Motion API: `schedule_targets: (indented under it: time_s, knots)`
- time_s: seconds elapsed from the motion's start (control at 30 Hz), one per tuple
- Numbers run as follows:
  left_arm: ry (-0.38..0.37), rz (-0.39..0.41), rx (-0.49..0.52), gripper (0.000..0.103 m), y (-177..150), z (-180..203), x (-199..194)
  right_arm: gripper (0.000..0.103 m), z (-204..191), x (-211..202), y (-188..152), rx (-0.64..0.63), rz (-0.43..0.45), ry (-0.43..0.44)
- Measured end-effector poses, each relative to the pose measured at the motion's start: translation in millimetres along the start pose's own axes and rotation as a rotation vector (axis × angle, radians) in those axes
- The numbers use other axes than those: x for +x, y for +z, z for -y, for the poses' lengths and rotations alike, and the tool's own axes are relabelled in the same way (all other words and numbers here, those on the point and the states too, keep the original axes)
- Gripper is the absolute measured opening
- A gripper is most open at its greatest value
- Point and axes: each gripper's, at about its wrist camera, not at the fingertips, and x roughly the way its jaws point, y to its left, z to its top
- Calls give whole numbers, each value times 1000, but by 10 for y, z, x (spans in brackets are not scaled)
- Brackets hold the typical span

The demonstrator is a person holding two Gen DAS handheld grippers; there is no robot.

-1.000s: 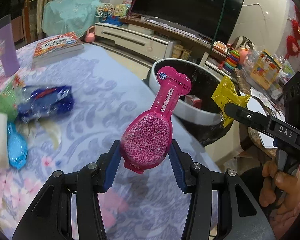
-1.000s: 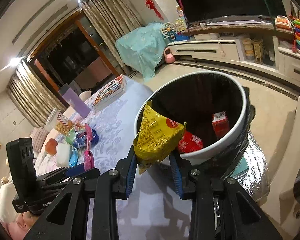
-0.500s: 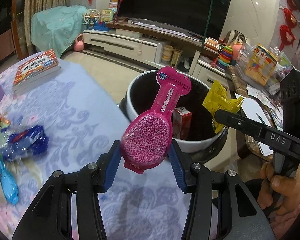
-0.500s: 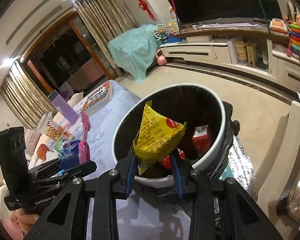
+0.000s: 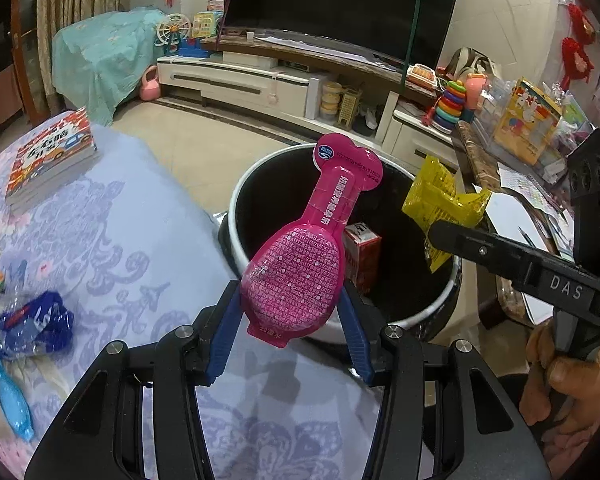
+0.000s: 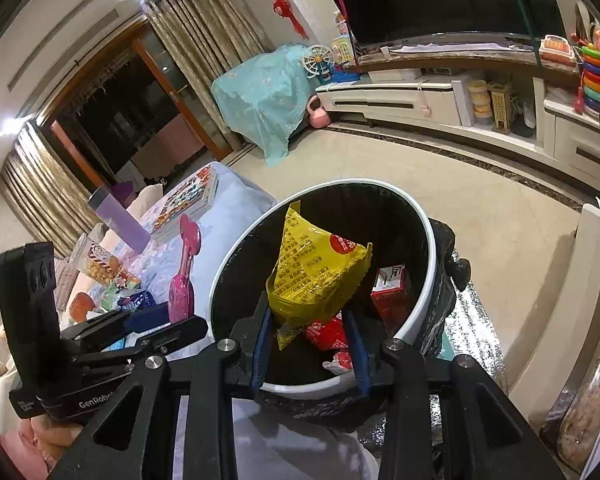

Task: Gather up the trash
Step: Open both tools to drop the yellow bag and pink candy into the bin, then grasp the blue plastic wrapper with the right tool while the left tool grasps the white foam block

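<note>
Both grippers are clamped on trash at the white-rimmed bin (image 6: 428, 240). Left gripper (image 5: 288, 332) pinches a pink packet (image 5: 300, 264) upright just short of the bin's near rim, above the lilac tablecloth (image 5: 132, 240). Right gripper (image 6: 310, 344) squeezes a yellow snack bag (image 6: 316, 272) directly over the bin's mouth, above a red carton (image 6: 390, 292) lying inside.

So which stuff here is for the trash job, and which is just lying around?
For the job:
- pink packet in the left claw
- yellow wrapper in the right claw
- trash bin
- red carton already inside

Just lying about:
- book
- TV
- ring-stacking toy
</note>
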Motion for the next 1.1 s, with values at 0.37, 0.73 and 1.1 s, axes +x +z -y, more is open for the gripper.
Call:
schedule_targets:
  time_s: [0.37, 0.73, 1.1]
  knots:
    - [1, -27, -2, 57, 90, 13, 105, 47, 102, 10, 11, 31, -11, 8]
    - [21, -15, -69, 66, -102, -158, -27, 73, 61, -121, -15, 39, 26, 0]
    - [27, -19, -220, 68, -691, -551, -322, 88, -253, -109, -227, 6, 43, 30]
